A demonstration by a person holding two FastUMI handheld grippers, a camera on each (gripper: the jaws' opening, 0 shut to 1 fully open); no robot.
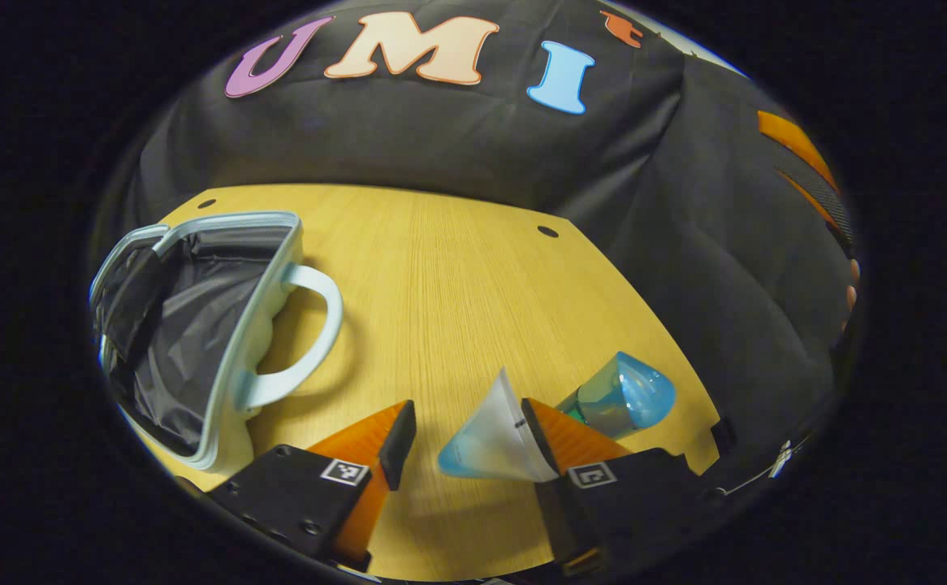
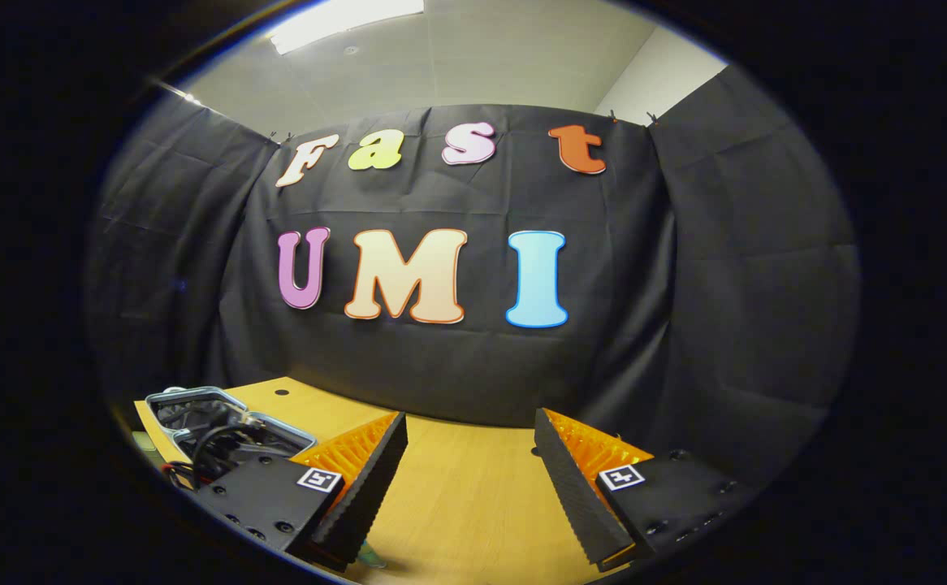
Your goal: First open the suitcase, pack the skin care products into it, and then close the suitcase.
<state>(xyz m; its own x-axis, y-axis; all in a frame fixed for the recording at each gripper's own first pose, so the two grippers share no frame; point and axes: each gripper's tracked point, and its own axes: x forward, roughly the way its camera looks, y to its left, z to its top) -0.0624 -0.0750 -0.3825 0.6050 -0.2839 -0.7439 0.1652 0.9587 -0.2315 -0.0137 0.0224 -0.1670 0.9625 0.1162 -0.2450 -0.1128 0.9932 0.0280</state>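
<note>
A pale wooden table [image 1: 457,276] sits in a booth walled with black cloth; in the right gripper view a white ceiling with a lit light panel [image 2: 343,18] shows above the cloth. In the left gripper view the suitcase [image 1: 197,333], pale blue with a curved handle, lies open on the left of the table, its dark lining showing. The left gripper [image 1: 465,435] hangs over the table with jaws wide; a white tube [image 1: 494,439] with a blue end touches its right finger, and a clear blue bottle [image 1: 624,394] lies just beyond. No label can be read. The right gripper [image 2: 469,455] is also spread wide, holding nothing.
</note>
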